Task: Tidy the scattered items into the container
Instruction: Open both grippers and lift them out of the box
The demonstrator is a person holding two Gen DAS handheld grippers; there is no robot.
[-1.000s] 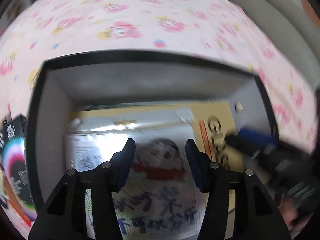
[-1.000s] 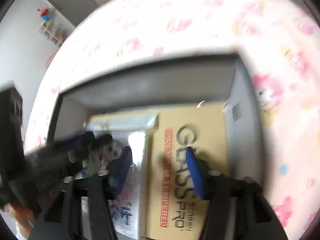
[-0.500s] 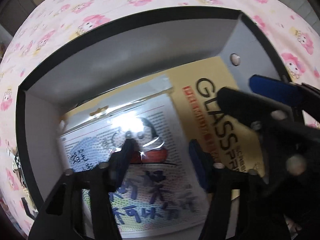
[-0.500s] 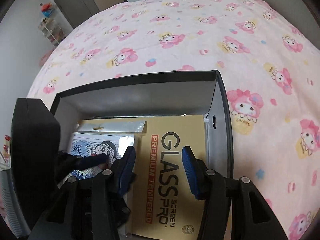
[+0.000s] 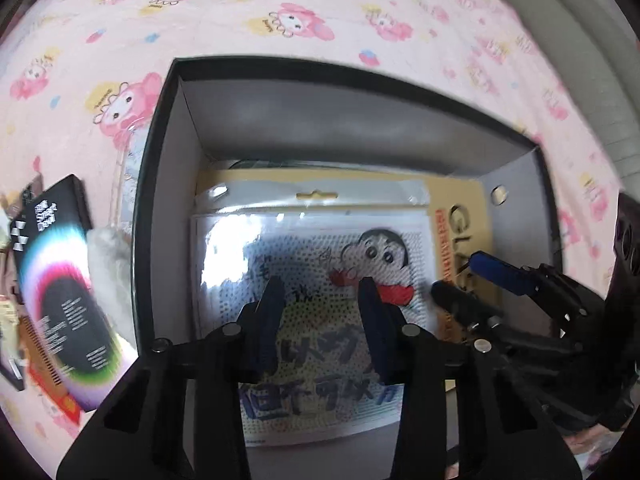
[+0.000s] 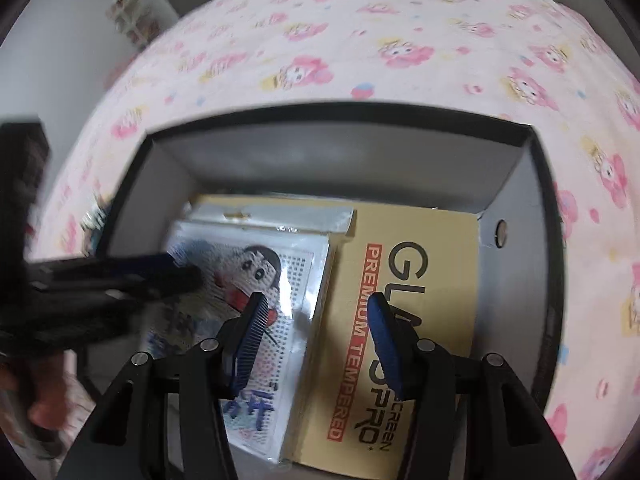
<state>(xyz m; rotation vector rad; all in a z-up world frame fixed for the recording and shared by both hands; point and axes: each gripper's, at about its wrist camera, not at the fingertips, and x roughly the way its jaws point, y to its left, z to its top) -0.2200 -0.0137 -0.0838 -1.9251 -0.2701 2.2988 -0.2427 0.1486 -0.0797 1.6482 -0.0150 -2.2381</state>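
A black-rimmed grey box [image 5: 160, 160] [image 6: 536, 200] sits on the bed. Inside it, a clear-wrapped cartoon bead packet [image 5: 320, 240] [image 6: 288, 264] lies on a yellow "GLASS PRO" carton [image 5: 460, 208] [image 6: 420, 280]. My left gripper [image 5: 320, 292] hangs over the packet. Its jaws are closing with nothing between them. My right gripper [image 6: 318, 304] hovers over the seam between packet and carton, jaws opening and empty. Each gripper also shows in the other's view: the right gripper [image 5: 460, 276] at right, the left gripper [image 6: 180, 268], blurred, at left.
A black package with a rainbow print [image 5: 60, 300] and something white and fluffy [image 5: 108, 272] lie on the pink cartoon bedsheet [image 5: 280, 20] just left of the box. A hand [image 6: 44, 412] shows at the lower left. A grey wall rises at far left.
The left view has swung left, bringing the rainbow package back in sight, and the left jaws now stand narrower. The right jaws have spread wider.
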